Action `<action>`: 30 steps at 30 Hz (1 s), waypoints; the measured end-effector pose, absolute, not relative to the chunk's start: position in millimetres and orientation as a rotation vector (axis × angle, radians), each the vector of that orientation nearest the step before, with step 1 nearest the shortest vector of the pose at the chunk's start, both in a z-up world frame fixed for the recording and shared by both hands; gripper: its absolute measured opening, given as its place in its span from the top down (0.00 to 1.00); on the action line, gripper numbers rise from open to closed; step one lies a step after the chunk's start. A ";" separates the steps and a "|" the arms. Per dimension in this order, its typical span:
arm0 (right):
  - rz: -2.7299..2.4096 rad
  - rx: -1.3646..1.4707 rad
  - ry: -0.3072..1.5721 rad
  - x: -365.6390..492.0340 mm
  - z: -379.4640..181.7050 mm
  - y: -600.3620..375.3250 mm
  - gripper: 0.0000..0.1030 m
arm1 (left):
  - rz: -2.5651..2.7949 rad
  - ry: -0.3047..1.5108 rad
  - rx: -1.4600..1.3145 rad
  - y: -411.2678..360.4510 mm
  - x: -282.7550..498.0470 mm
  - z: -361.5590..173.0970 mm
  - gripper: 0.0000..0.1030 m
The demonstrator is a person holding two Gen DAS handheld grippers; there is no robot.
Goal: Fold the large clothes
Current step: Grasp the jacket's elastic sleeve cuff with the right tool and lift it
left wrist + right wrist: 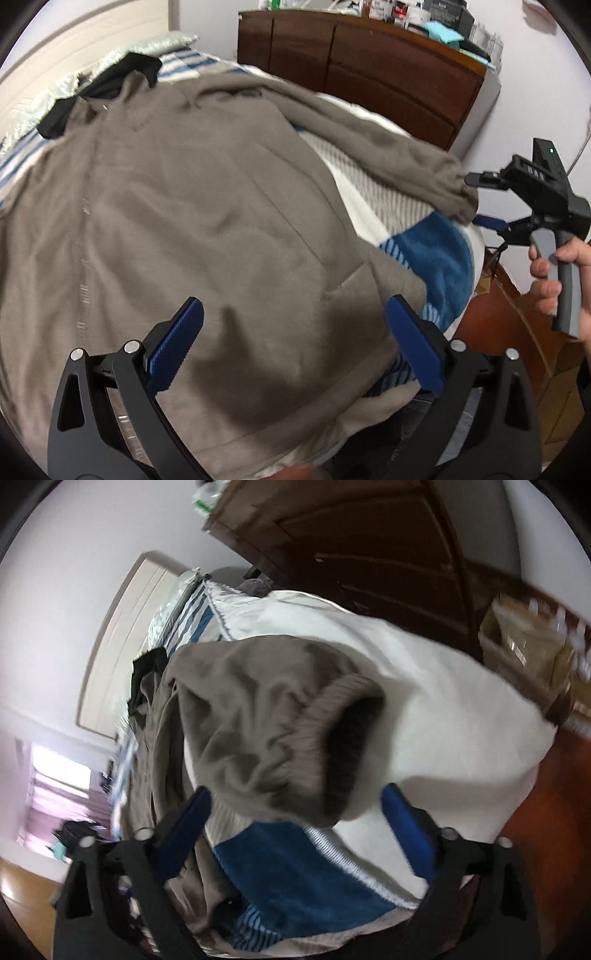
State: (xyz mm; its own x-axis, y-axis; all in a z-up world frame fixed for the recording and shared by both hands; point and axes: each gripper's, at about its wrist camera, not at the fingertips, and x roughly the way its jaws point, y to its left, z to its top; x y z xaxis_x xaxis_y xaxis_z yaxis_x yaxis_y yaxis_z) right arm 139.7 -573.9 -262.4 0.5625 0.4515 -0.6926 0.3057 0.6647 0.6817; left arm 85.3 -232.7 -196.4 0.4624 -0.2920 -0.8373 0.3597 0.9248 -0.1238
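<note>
Your left fingers [293,345] stand wide apart above the sweater [207,206], gripping nothing. Your right fingers [295,830] are spread too; the ribbed cuff [351,716] lies between them, but whether the pads touch it you cannot tell. Taupe-grey and soft, the sweater lies flat and lightly creased on the bed [436,254], its neck toward 11 o'clock, one sleeve [388,147] stretched toward 3 o'clock over the blue-and-white blanket, by your right hand [565,269].
</note>
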 end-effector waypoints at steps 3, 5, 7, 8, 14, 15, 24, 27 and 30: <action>0.110 0.919 1.022 154.7 -277.7 -575.3 0.22 | -0.404 1.061 0.075 -238.2 89.0 -217.2 0.06; 0.116 0.942 1.026 159.9 -284.3 -579.5 0.22 | -0.401 1.084 0.087 -240.4 90.1 -228.9 0.06; 0.117 0.977 1.011 165.0 -285.6 -581.5 0.23 | -0.404 1.088 0.117 -242.2 88.8 -235.2 0.06; 0.106 0.981 1.010 161.5 -284.8 -585.3 0.32 | -0.408 1.084 0.123 -242.5 88.0 -236.5 0.06; 0.081 0.865 1.015 156.8 -262.2 -581.8 0.78 | -0.448 1.079 0.111 -233.3 82.6 -229.4 0.06; 0.080 0.833 1.011 155.7 -252.2 -578.6 0.78 | -0.456 1.080 0.096 -228.6 80.7 -224.9 0.06; 0.152 0.506 0.840 163.1 -123.6 -501.7 0.83 | -0.376 0.957 0.079 -145.5 51.5 -169.6 0.06; 0.213 0.418 0.779 170.5 -78.1 -456.4 0.83 | -0.313 0.953 0.062 -103.6 43.7 -165.6 0.06; 0.276 0.329 0.728 175.9 -41.5 -406.5 0.84 | -0.245 0.961 0.044 -60.6 35.1 -170.2 0.06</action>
State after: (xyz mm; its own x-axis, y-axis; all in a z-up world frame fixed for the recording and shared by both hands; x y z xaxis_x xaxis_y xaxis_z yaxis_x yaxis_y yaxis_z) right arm 175.9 -406.5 -41.5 0.7146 0.3575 -0.6013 -0.1319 0.9130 0.3860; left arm 35.1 -60.6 -170.2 0.5470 -0.1871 -0.8160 0.2261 0.9715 -0.0712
